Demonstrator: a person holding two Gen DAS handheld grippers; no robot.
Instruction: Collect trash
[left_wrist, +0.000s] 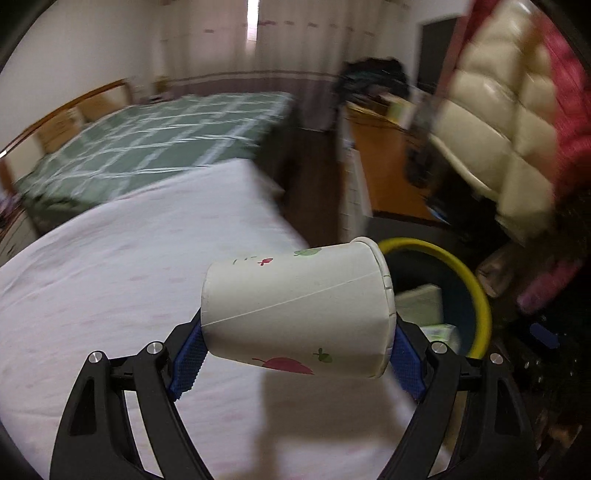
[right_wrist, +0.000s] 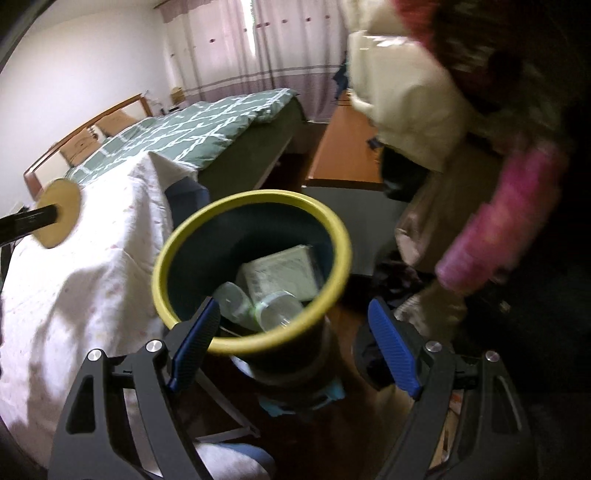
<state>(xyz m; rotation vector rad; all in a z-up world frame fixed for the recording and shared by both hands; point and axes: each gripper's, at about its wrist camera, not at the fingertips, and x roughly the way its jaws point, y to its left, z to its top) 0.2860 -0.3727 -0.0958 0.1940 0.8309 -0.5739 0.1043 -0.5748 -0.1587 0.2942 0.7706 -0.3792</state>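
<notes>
My left gripper (left_wrist: 295, 347) is shut on a white paper cup (left_wrist: 299, 314) with leaf prints, held sideways above the white cloth, its mouth to the right. The dark bin with a yellow rim (left_wrist: 476, 291) stands just right of the cup. In the right wrist view my right gripper (right_wrist: 295, 332) is open and empty, its fingers (right_wrist: 391, 347) on either side of the bin's near rim (right_wrist: 255, 341). Inside the bin lie clear plastic bottles (right_wrist: 273, 310) and a pale carton (right_wrist: 284, 269).
A table under a white floral cloth (right_wrist: 92, 277) is left of the bin. Behind it is a bed with a green checked cover (left_wrist: 155, 136). A cream padded chair (left_wrist: 502, 110) with pink clothing (right_wrist: 495, 225) and an orange desk (left_wrist: 388, 162) are at the right.
</notes>
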